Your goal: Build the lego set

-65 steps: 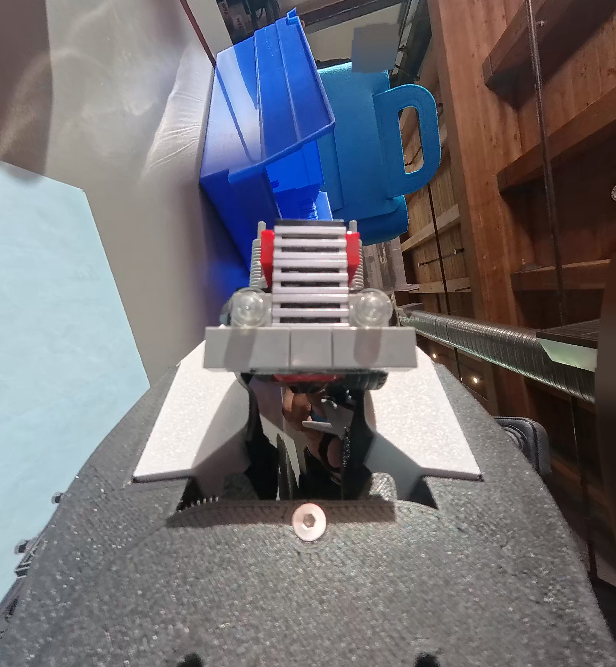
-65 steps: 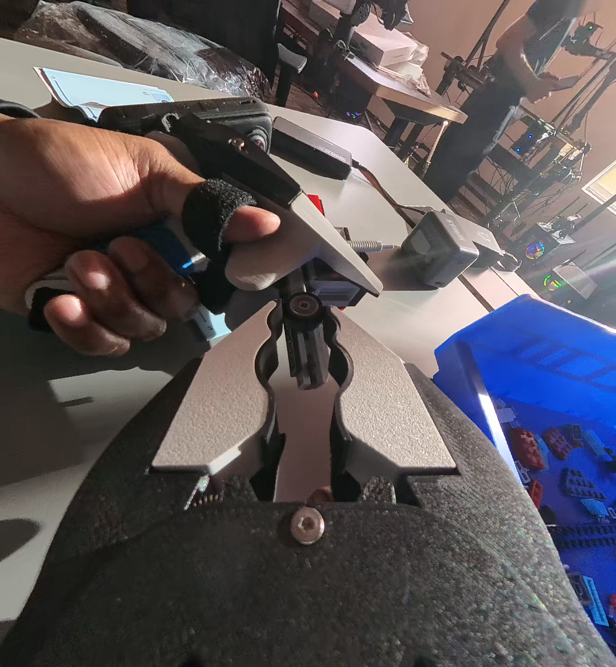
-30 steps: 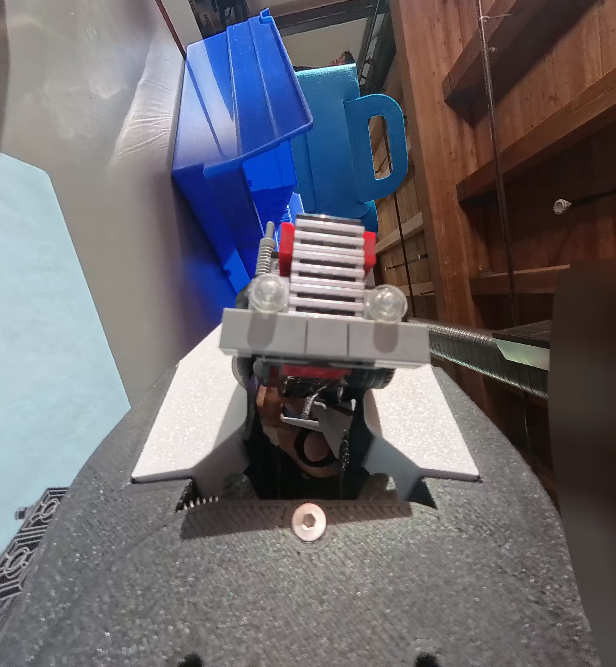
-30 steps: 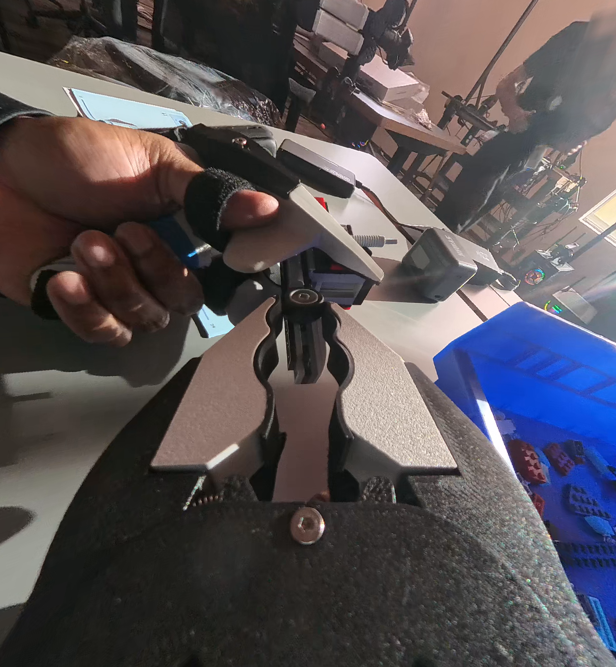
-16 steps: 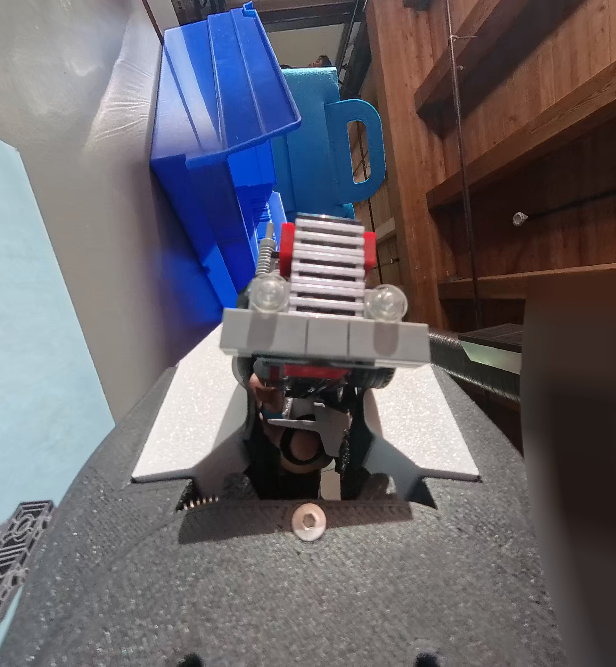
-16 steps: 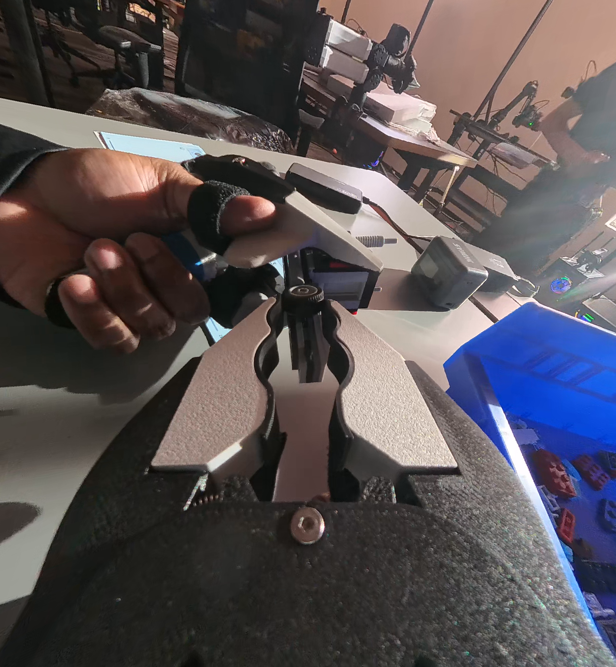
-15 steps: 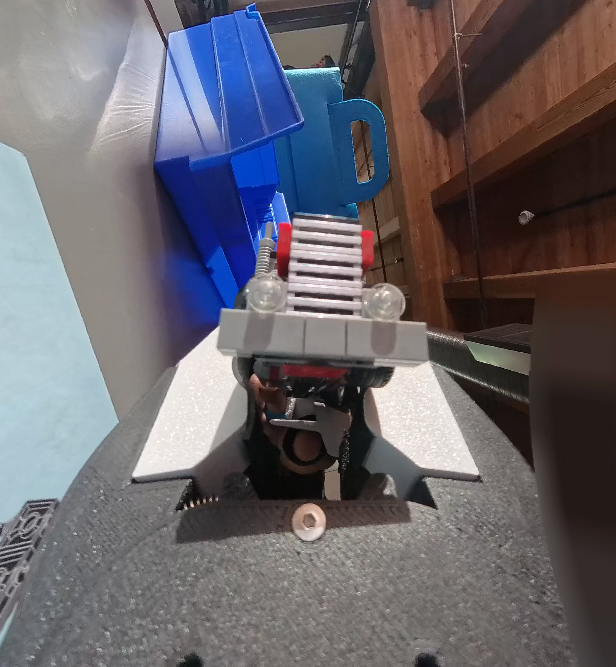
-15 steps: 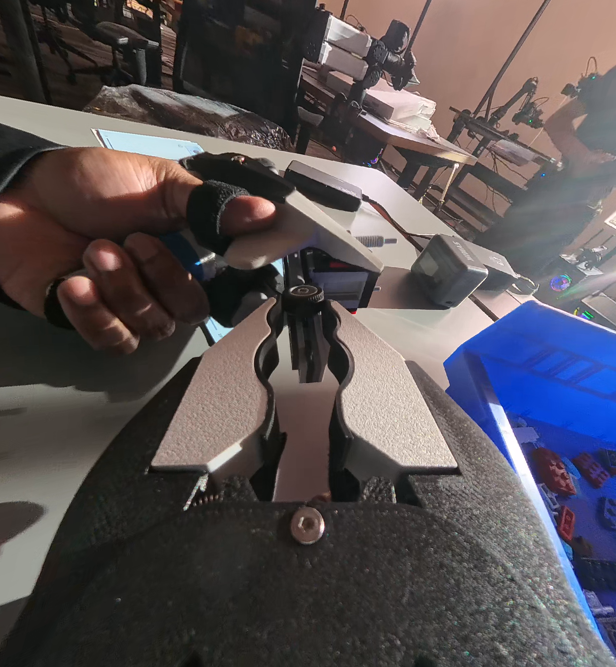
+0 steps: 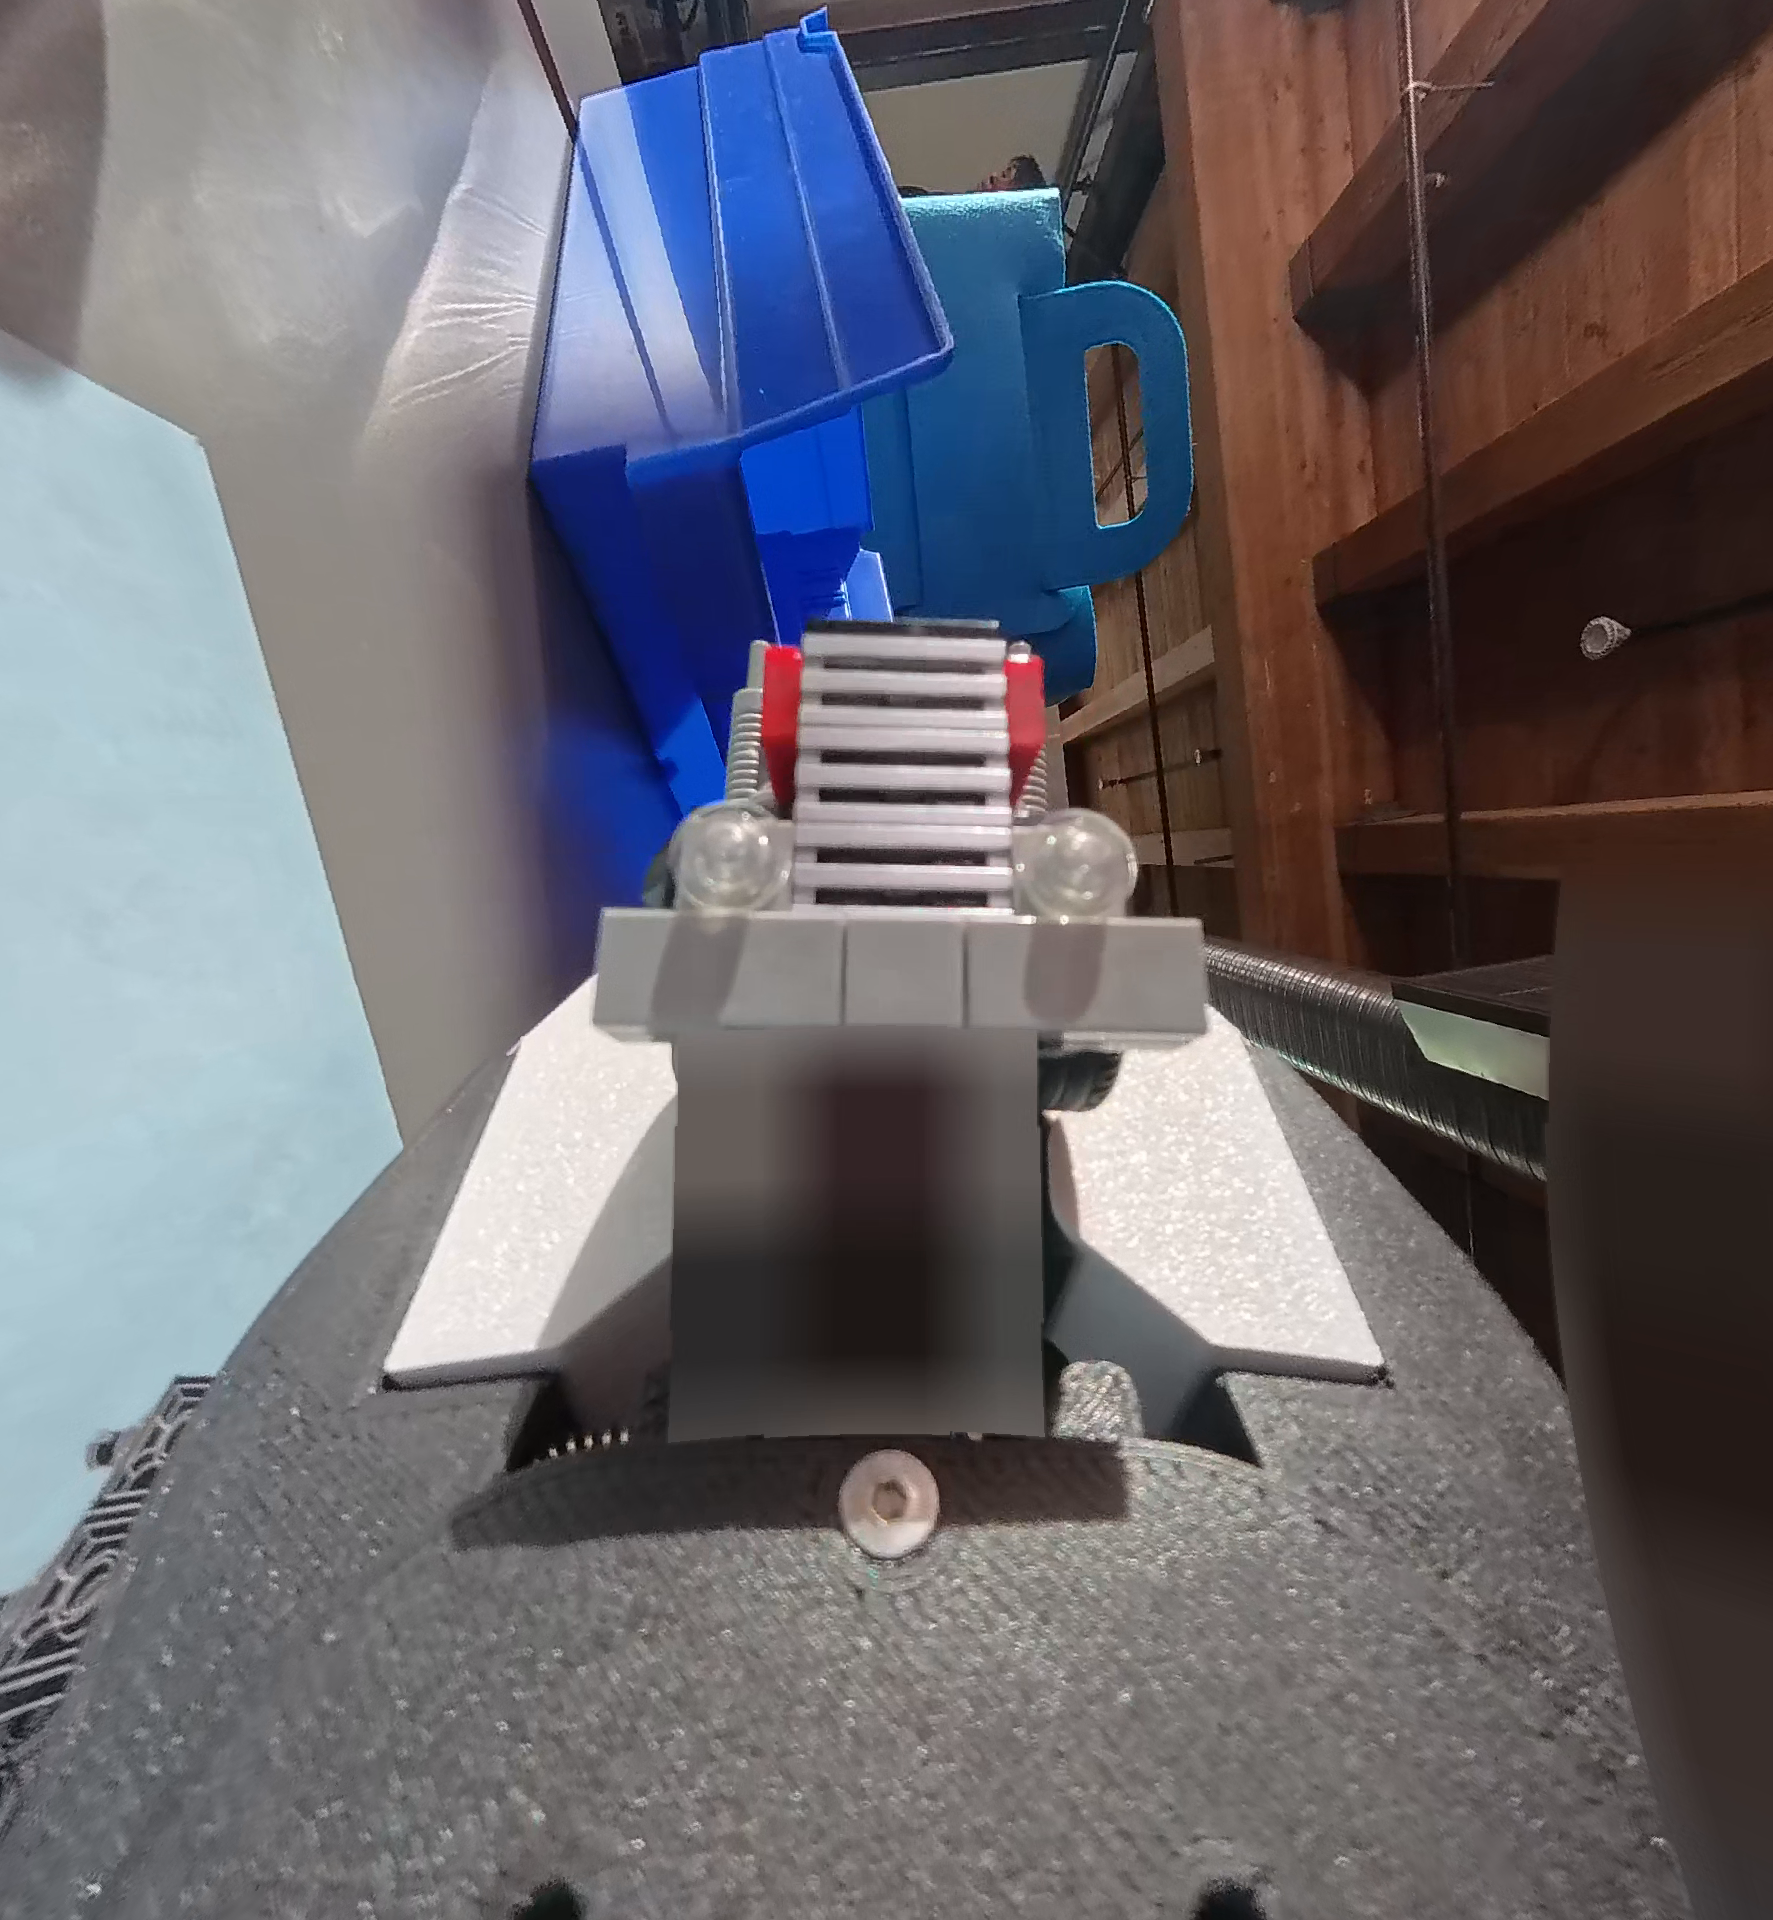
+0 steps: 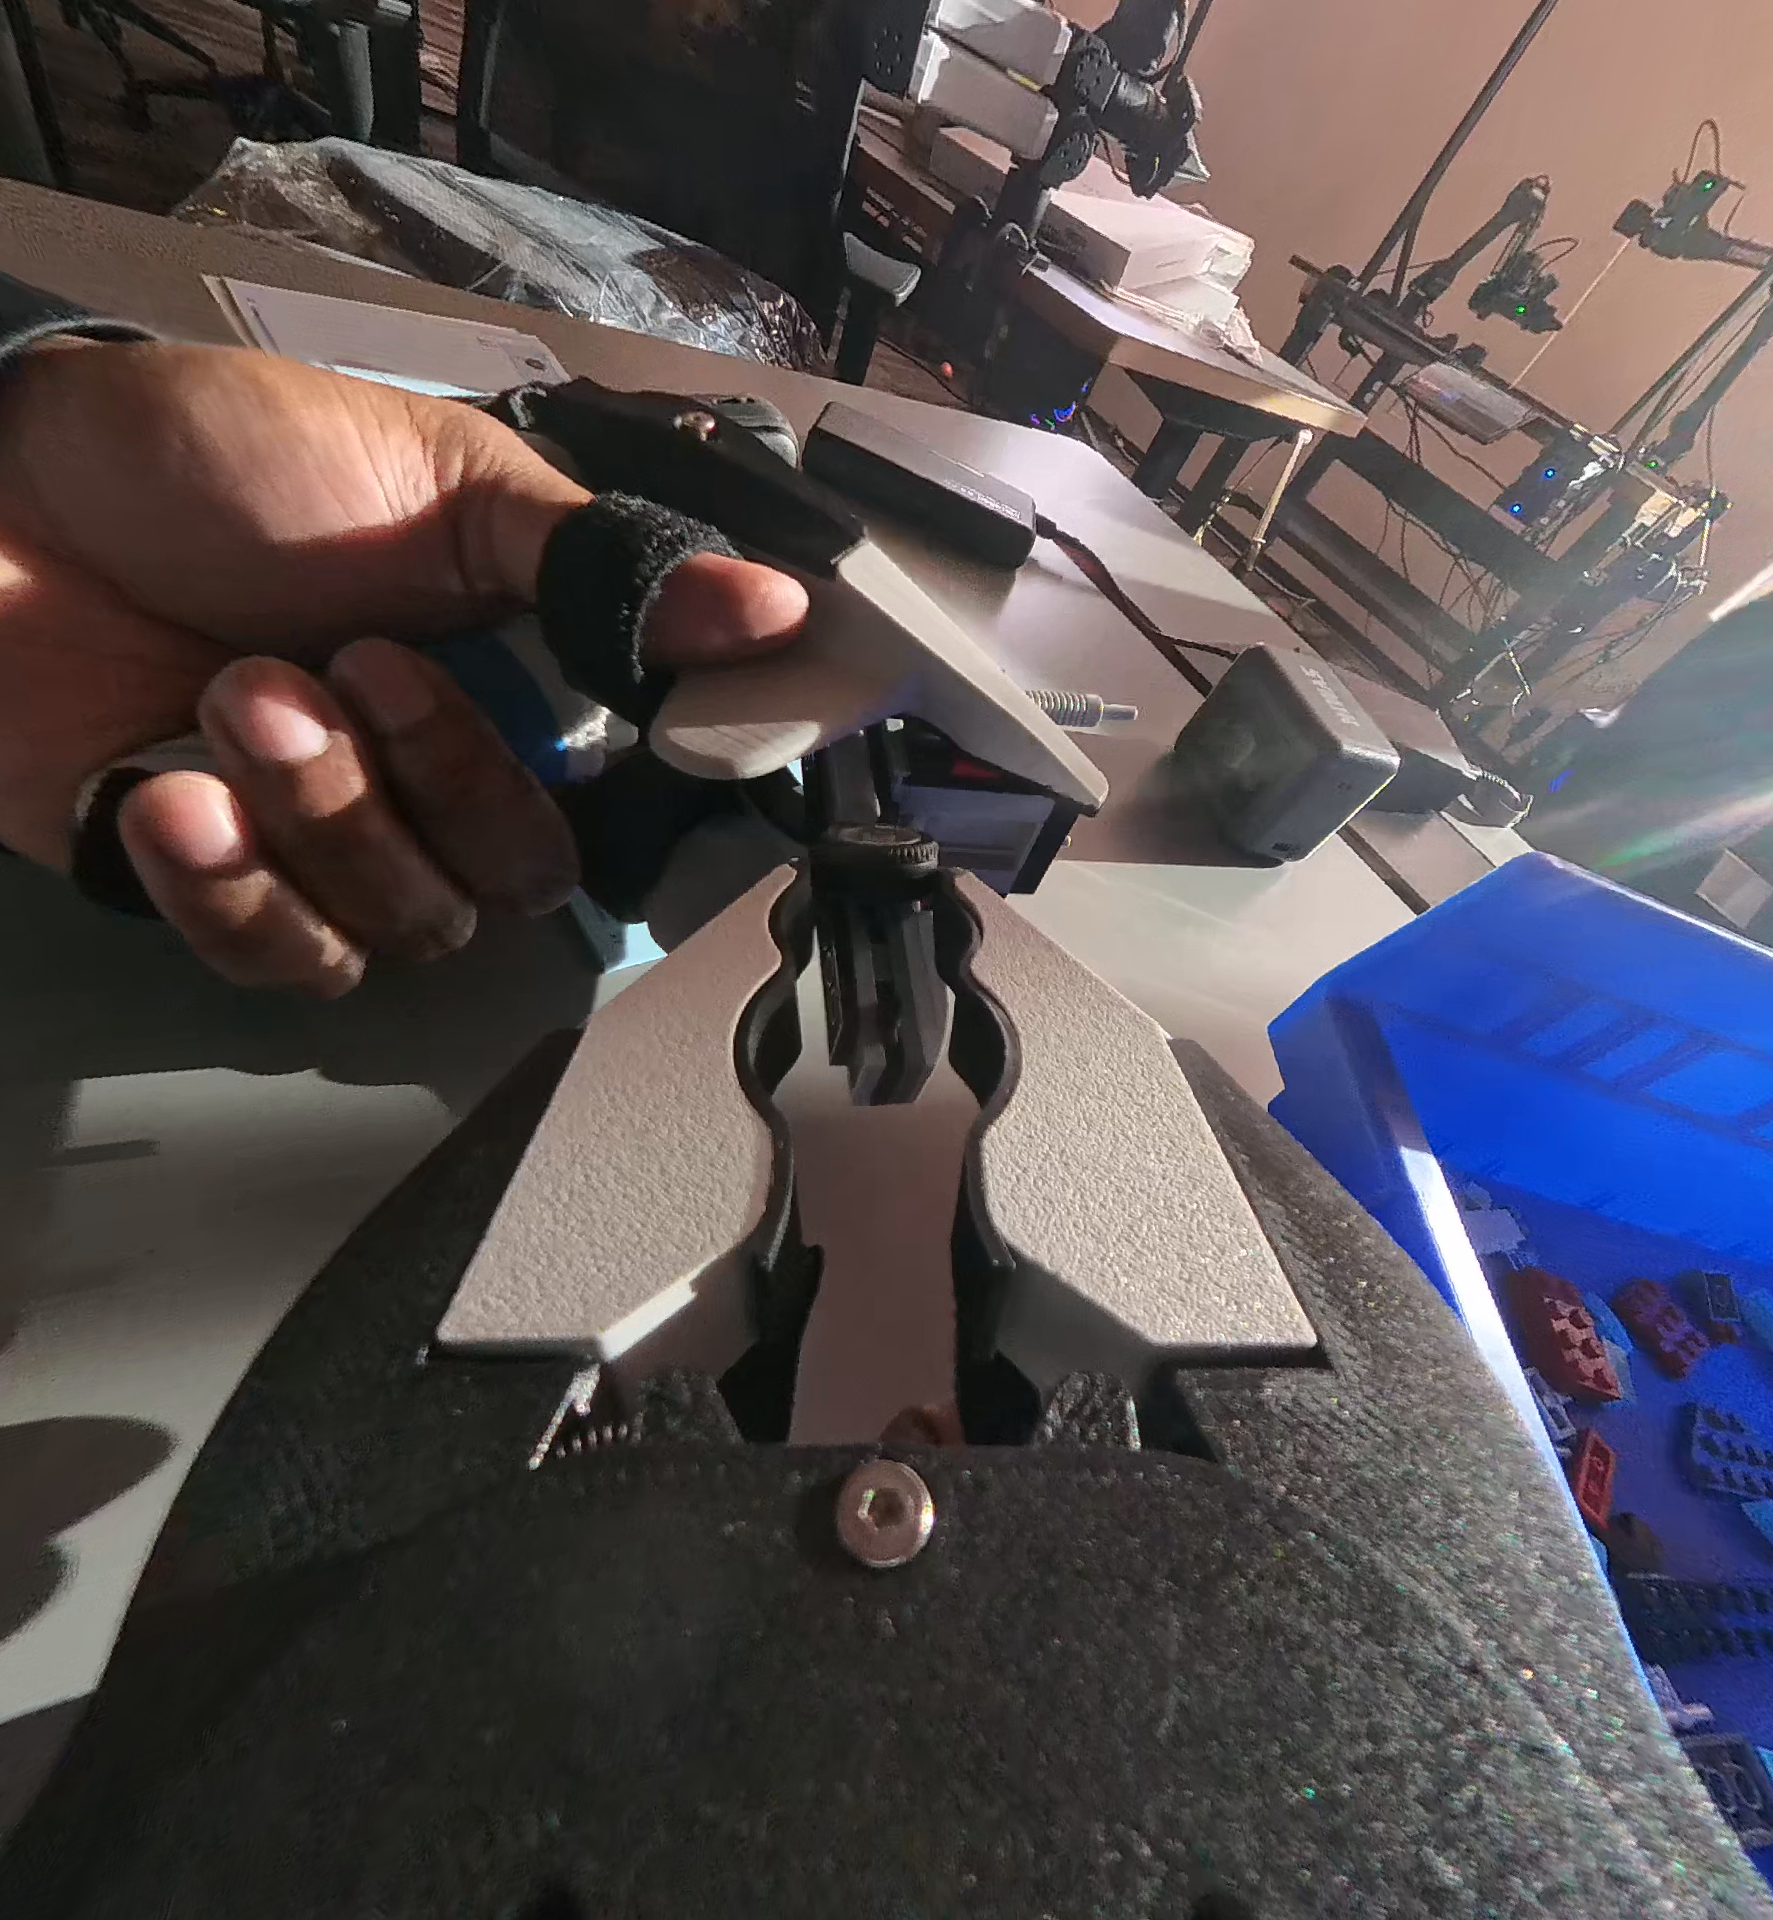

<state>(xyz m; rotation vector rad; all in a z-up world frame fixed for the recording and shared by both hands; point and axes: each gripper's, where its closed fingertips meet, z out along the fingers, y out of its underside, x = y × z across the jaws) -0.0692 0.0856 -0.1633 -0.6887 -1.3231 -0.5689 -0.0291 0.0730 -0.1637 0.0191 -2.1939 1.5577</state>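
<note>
My left gripper [image 9: 897,1029] is shut on a Lego truck [image 9: 903,790] with a grey grille, red sides, clear headlights and a grey bumper, held nose-up off the table. In the right wrist view a hand holds that gripper [image 10: 861,665], with the truck [image 10: 975,821] under its finger. My right gripper [image 10: 871,935] is shut on a dark grey Lego part [image 10: 877,1018]. The part's round black top sits against the truck's underside. A blurred patch hides the gap between the left fingers.
A blue bin [image 10: 1588,1091] of loose bricks [image 10: 1588,1340] stands at the right on the grey table [image 10: 238,1174]. It also shows in the left wrist view [image 9: 716,343], next to a teal case with a handle [image 9: 1121,416]. A black camera box [image 10: 1277,758], a flat black device [image 10: 923,483] and paper [image 10: 394,338] lie beyond. Only a small space, under 4 cm, lies between the two pairs of fingers.
Both grippers keep their holds and stay together. The pair has tilted and swung a little, so the bin and the background have shifted in both views.
</note>
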